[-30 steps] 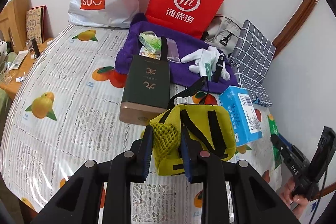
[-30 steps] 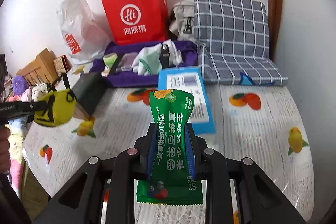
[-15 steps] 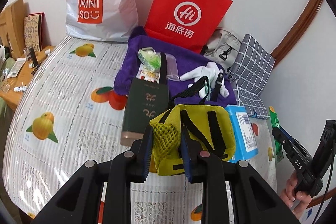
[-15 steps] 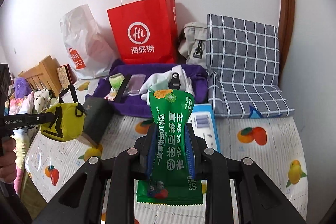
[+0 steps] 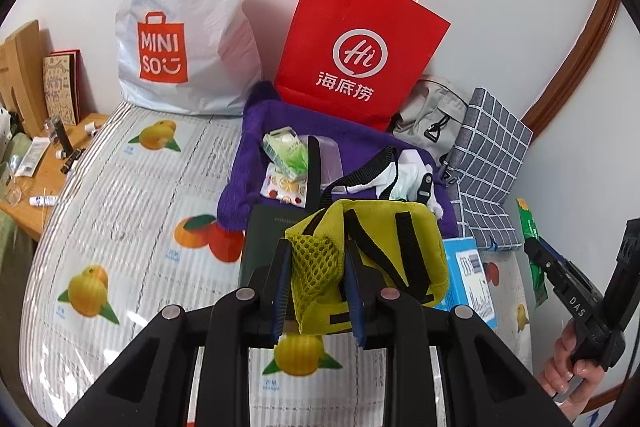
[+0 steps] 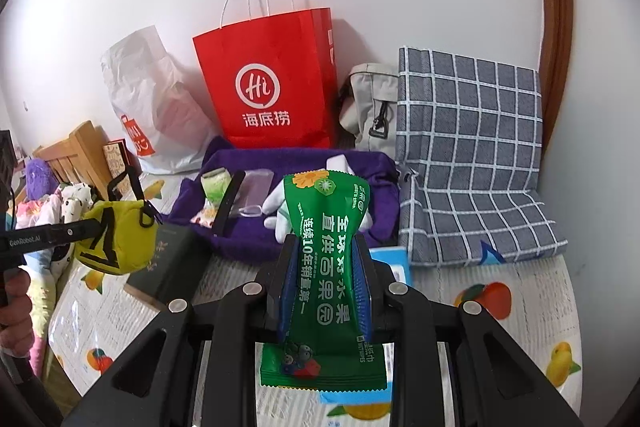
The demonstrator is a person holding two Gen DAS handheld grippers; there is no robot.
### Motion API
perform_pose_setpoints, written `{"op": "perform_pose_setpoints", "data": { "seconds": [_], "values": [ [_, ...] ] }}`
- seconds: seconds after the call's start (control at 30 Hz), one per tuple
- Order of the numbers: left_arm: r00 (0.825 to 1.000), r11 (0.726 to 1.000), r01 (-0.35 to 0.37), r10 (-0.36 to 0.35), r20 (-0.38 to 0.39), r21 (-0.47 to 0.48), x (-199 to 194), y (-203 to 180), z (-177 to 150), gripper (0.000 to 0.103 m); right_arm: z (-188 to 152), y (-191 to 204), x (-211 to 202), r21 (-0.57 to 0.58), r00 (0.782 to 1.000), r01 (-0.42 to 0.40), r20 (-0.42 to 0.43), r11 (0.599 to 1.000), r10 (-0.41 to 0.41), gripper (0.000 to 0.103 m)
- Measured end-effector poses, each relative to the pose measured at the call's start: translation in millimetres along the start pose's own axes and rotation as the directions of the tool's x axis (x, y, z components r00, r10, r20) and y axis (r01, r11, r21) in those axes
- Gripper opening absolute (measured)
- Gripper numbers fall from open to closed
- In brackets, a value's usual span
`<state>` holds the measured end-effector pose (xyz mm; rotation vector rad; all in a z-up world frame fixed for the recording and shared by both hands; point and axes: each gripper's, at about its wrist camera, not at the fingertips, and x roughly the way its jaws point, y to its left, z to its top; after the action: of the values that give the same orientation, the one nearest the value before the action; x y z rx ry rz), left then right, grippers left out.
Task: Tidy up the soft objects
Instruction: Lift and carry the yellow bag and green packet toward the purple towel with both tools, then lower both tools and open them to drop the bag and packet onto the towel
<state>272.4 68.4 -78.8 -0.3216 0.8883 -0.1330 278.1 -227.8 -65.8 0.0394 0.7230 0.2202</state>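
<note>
- The small yellow fabric backpack (image 5: 362,263), clamped in the left gripper (image 5: 318,287), has been carried nearer the purple plush tray (image 5: 256,131).
- The green wet-wipes pack (image 6: 326,267), pinched in the right gripper (image 6: 324,291), has likewise been advanced; placement is judged imminent.

Both wrist views above bed, facing red bag (image 5: 360,43).

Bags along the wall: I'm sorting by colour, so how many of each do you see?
Red paper bag: 1
White plastic bag: 1
Grey bag: 1
Total: 3
</note>
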Motion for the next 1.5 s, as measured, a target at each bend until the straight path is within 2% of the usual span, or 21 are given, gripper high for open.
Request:
{"op": "perform_pose_setpoints", "data": {
  "seconds": [0.13, 0.53, 0.83, 1.07, 1.17, 1.33, 1.5],
  "values": [
    [1.000, 1.000, -0.004, 0.004, 0.003, 0.011, 7.0, -4.0, 11.6, 0.024, 11.5, -0.5, 9.4, 0.010, 1.000, -0.026, 0.001, 1.000, 0.026, 0.026],
    [0.999, 0.999, -0.036, 0.035, 0.012, 0.007, 29.3, -4.1, 48.5, 0.024, 42.3, 4.1, 35.4, -0.020, 0.999, -0.043, 0.031, 0.999, 0.043, 0.026],
    [0.999, 0.999, -0.046, 0.045, 0.026, 0.017, 45.5, -8.2, 75.8, 0.024, 70.1, 2.4, 57.5, -0.002, 0.997, -0.057, 0.052, 0.998, 0.057, 0.026],
    [0.999, 0.999, -0.051, 0.051, 0.020, -0.005, 64.4, -6.1, 93.7, 0.024, 91.7, 3.9, 74.7, 0.002, 0.994, -0.073, 0.076, 0.997, 0.073, 0.026],
    [0.998, 0.998, -0.064, 0.064, 0.018, 0.005, 73.8, -9.8, 100.1, 0.024, 96.2, 4.8, 87.6, 0.013, 0.994, -0.090, 0.068, 0.996, 0.089, 0.026],
    [0.999, 0.999, -0.038, 0.038, 0.012, -0.005, 90.5, -10.0, 108.7, 0.024, 96.7, 8.4, 111.8, 0.011, 0.994, -0.105, 0.031, 0.994, 0.104, 0.026],
    [0.999, 0.999, -0.036, 0.036, -0.018, -0.013, 116.4, -5.2, 111.4, 0.024, 87.9, 10.8, 142.3, 0.003, 0.993, -0.109, -0.034, 0.994, 0.109, 0.026]
  ]
}}
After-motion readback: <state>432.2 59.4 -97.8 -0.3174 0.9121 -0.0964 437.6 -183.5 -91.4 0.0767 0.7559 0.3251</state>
